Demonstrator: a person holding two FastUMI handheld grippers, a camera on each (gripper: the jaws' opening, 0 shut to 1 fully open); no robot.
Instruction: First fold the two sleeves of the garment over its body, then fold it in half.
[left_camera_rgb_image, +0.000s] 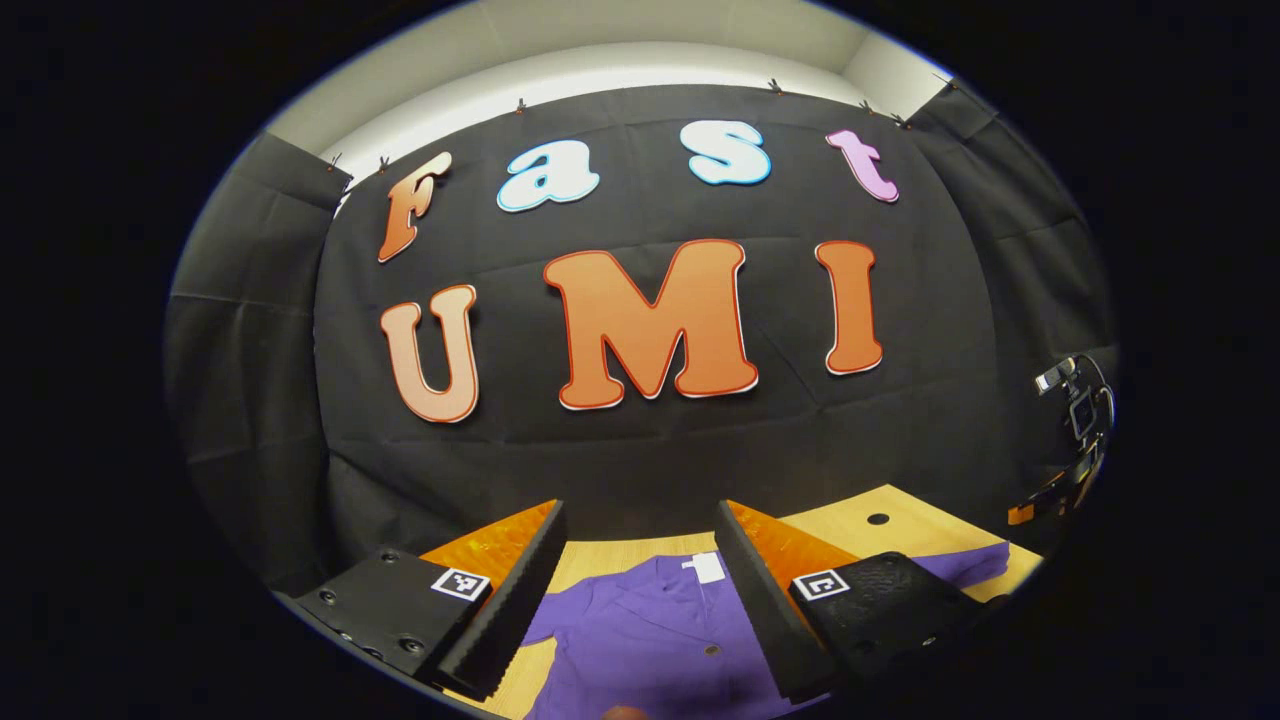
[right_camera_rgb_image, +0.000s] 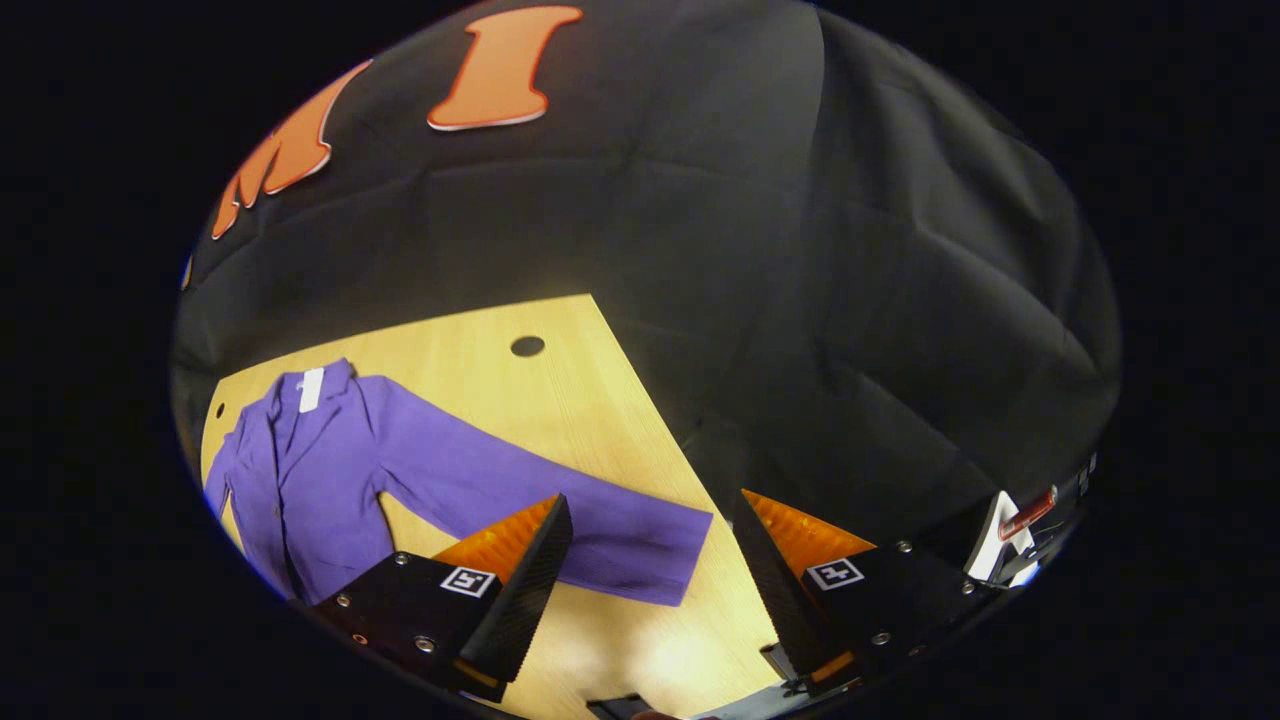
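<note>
A purple button-front garment (right_camera_rgb_image: 300, 470) lies flat on the wooden table (right_camera_rgb_image: 560, 400), collar with a white tag toward the back wall. One long sleeve (right_camera_rgb_image: 560, 520) stretches out to the right, its cuff lying between my right gripper's fingers. My right gripper (right_camera_rgb_image: 650, 560) hovers open above that cuff, near the table's right edge. In the left gripper view the garment's collar and chest (left_camera_rgb_image: 650, 630) lie below my left gripper (left_camera_rgb_image: 640, 590), which is open and raised above the cloth. The same sleeve (left_camera_rgb_image: 965, 565) reaches toward the right there.
Black cloth walls close in the table at the back and right. The tabletop has a round hole (right_camera_rgb_image: 527, 346) behind the sleeve. A camera rig on a stand (left_camera_rgb_image: 1075, 420) sits at the far right of the left gripper view.
</note>
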